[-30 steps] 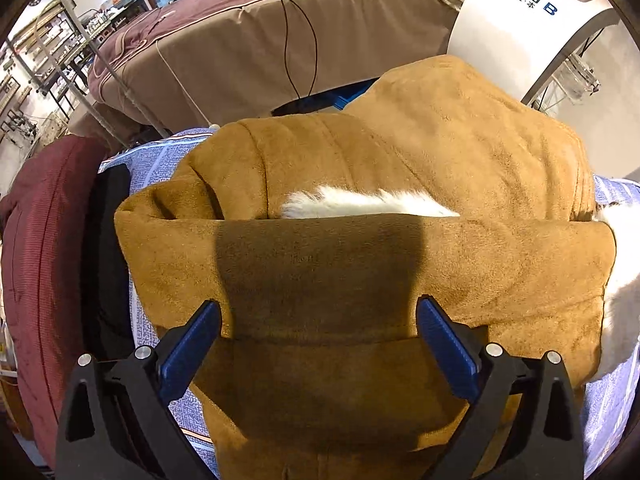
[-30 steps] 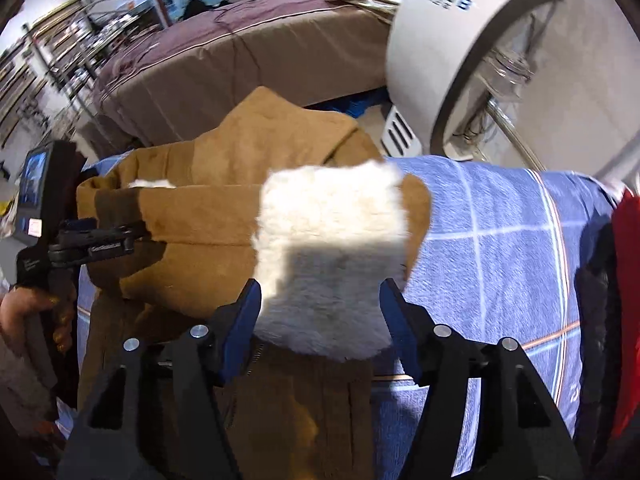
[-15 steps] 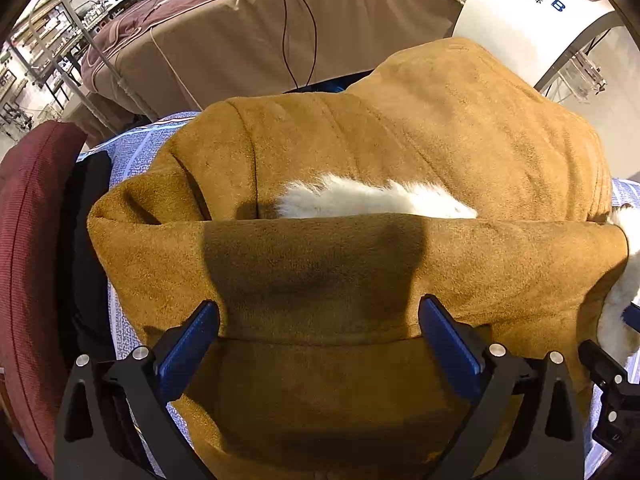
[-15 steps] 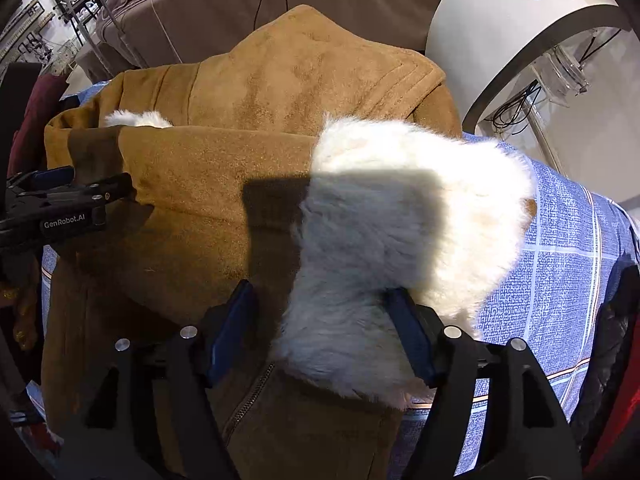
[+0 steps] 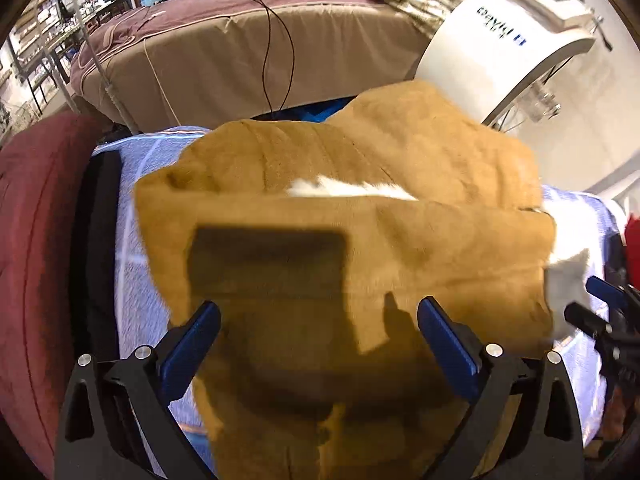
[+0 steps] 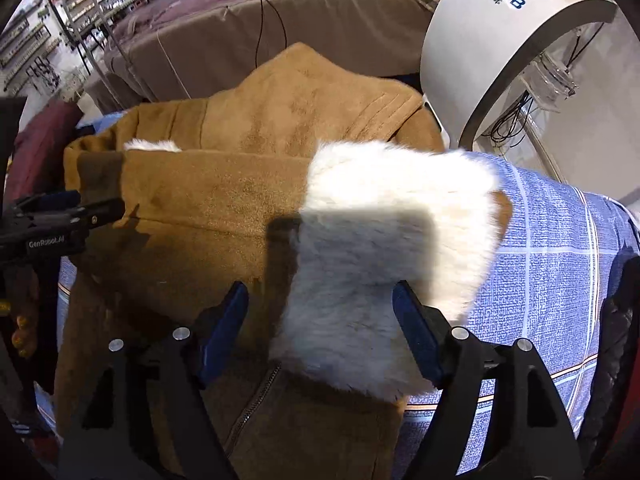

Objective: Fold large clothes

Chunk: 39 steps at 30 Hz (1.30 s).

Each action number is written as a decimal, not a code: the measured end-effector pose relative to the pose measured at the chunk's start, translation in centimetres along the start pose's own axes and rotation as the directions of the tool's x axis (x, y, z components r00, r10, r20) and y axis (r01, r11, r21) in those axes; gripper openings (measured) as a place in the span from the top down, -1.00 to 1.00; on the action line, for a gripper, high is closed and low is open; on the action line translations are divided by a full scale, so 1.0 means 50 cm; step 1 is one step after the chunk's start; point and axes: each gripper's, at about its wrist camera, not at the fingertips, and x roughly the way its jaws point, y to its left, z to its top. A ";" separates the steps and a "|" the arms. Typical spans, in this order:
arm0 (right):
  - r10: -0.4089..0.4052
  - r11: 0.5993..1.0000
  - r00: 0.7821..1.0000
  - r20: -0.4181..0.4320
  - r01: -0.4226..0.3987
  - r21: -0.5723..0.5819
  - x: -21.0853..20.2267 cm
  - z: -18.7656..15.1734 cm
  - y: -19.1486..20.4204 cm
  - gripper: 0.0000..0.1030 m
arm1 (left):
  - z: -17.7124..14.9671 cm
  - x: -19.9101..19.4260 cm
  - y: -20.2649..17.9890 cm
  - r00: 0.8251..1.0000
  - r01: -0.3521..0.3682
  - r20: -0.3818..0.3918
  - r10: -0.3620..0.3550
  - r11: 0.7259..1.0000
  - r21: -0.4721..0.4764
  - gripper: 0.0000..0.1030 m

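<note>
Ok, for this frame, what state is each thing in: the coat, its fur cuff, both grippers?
Tan coat: folded over itself, lying on the blue checked sheet.
White fur cuff: turned out, lying on the coat and sheet.
Coat zip: state unclear.
Left gripper: open, nothing pinched.
Right gripper: opening, cuff between the jaws, not gripped.

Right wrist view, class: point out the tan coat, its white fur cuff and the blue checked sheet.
tan coat [image 6: 208,208]: right wrist view, folded suede panel.
white fur cuff [image 6: 384,248]: right wrist view, its middle.
blue checked sheet [image 6: 560,264]: right wrist view, bare part.
</note>
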 end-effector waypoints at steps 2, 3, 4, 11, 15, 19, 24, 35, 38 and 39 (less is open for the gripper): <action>0.047 0.999 0.999 0.003 -0.047 0.027 -0.026 -0.024 -0.032 -0.53 | -0.039 -0.032 0.024 0.999 0.031 0.005 -0.031 1.000 -0.004 -0.88; 0.077 0.996 0.997 -0.007 -0.077 0.042 -0.034 -0.040 -0.050 -0.56 | -0.061 -0.043 0.039 0.999 0.047 -0.005 -0.047 0.999 -0.007 -0.88; 0.109 0.993 0.994 -0.029 -0.107 0.058 -0.036 -0.059 -0.069 -0.56 | -0.080 -0.051 0.054 0.998 0.057 -0.024 -0.057 0.998 -0.014 -0.88; 0.277 0.946 0.944 -0.181 -0.235 0.221 -0.007 -0.205 -0.191 -0.56 | -0.223 -0.057 0.139 0.974 0.131 -0.167 -0.153 0.982 -0.138 -0.88; 0.343 0.914 0.910 -0.233 -0.266 0.305 0.015 -0.269 -0.231 -0.56 | -0.280 -0.043 0.148 0.958 0.165 -0.210 -0.196 0.974 -0.157 -0.88; 0.419 0.880 0.873 -0.248 -0.324 0.347 0.034 -0.309 -0.230 -0.56 | -0.309 -0.019 0.145 0.945 0.167 -0.259 -0.198 0.976 -0.139 -0.88; 0.460 0.866 0.839 -0.292 -0.352 0.356 0.067 -0.345 -0.199 -0.56 | -0.347 0.014 0.180 0.915 0.225 -0.286 -0.285 0.948 -0.227 -0.88; 0.602 0.768 0.752 -0.267 -0.455 0.451 0.113 -0.367 -0.169 -0.55 | -0.353 0.055 0.134 0.814 0.417 -0.327 -0.480 0.875 -0.246 -0.78; 0.540 0.829 0.775 -0.328 -0.423 0.365 0.131 -0.350 -0.126 -0.55 | -0.352 0.071 0.099 0.835 0.368 -0.371 -0.406 0.914 -0.171 -0.81; 0.537 0.831 0.775 -0.334 -0.419 0.365 0.137 -0.333 -0.122 -0.55 | -0.352 0.074 0.092 0.840 0.361 -0.376 -0.392 0.920 -0.154 -0.84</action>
